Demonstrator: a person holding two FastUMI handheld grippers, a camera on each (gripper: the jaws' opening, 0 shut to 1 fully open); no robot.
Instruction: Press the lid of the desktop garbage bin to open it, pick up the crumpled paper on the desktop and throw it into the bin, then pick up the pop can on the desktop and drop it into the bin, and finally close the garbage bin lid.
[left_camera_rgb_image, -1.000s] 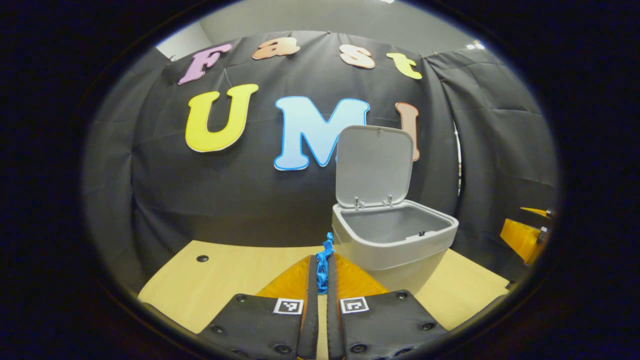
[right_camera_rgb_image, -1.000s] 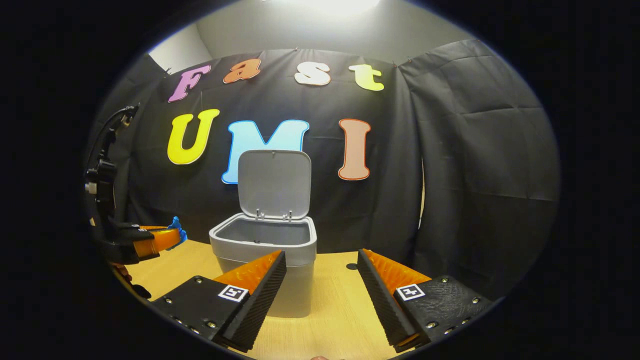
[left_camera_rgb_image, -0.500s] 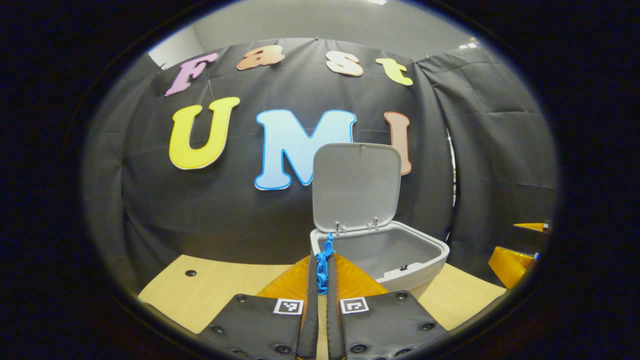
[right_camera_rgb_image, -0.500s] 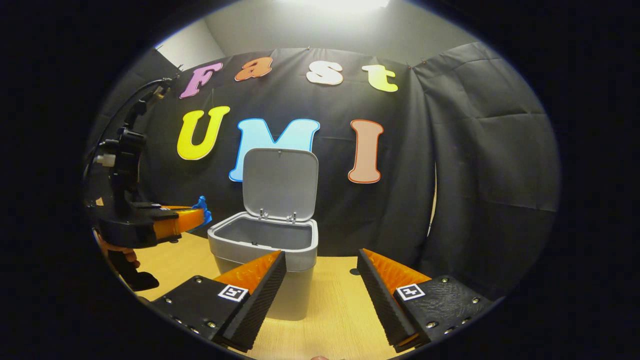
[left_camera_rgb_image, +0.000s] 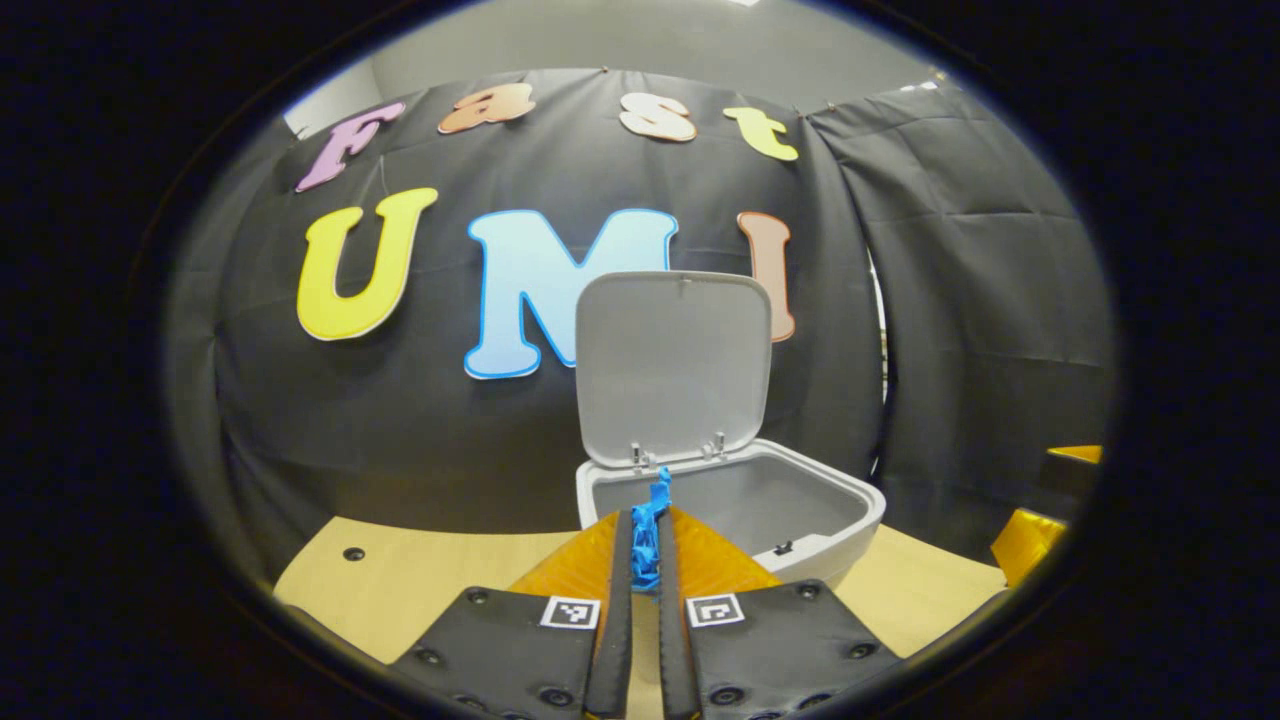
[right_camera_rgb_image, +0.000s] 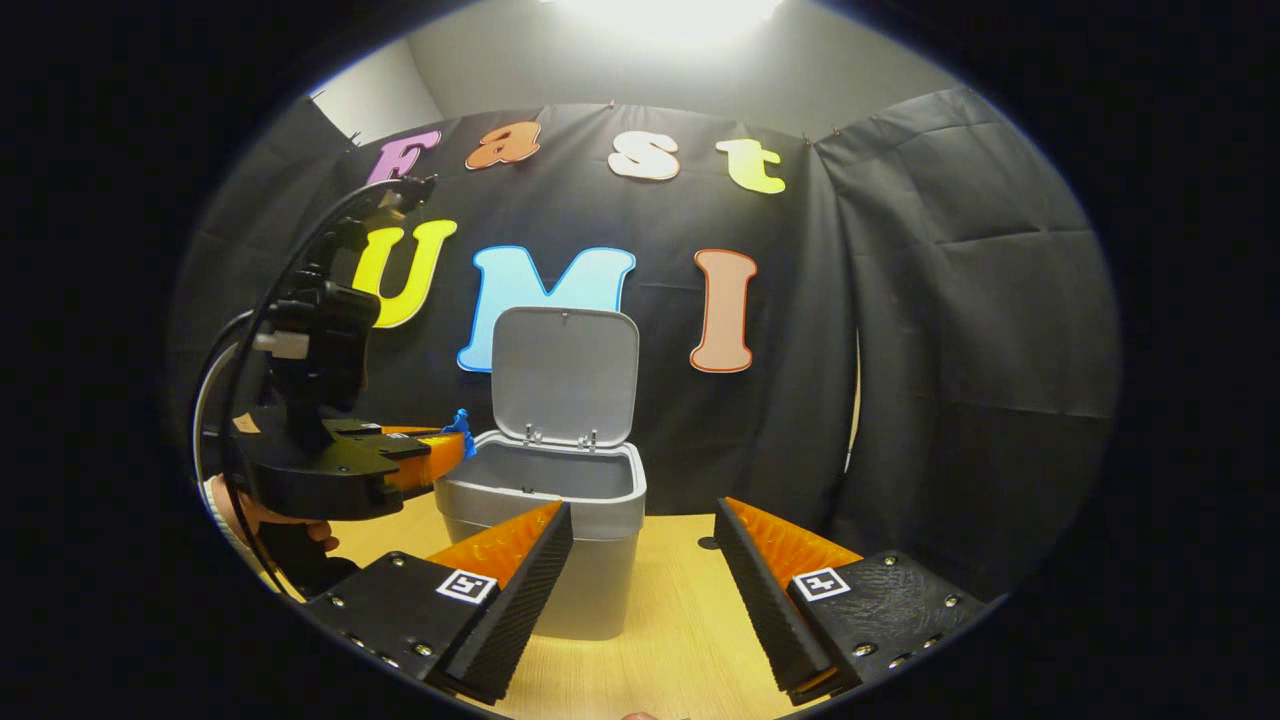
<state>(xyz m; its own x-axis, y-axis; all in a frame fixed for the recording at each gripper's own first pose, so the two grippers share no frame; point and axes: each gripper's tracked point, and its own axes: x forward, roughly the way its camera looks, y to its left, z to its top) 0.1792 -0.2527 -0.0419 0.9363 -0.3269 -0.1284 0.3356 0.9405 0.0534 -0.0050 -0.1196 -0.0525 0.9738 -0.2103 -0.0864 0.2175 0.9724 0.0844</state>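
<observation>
Left hand-held gripper (left_camera_rgb_image: 645, 540) pinches what looks like crumpled blue paper (left_camera_rgb_image: 648, 530) at lower centre, before the open grey plastic bin (left_camera_rgb_image: 830, 525); right hand-held gripper (right_camera_rgb_image: 640, 545) gapes wide.

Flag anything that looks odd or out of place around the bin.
Nothing stands out. The bin stands upright on the table, lid open. The left gripper pinches blue paper near the rim; the right gripper is open.

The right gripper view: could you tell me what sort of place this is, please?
Probably a staged recording booth: black cloth wall, light wooden tabletop, small grey plastic bin with lid raised.
</observation>
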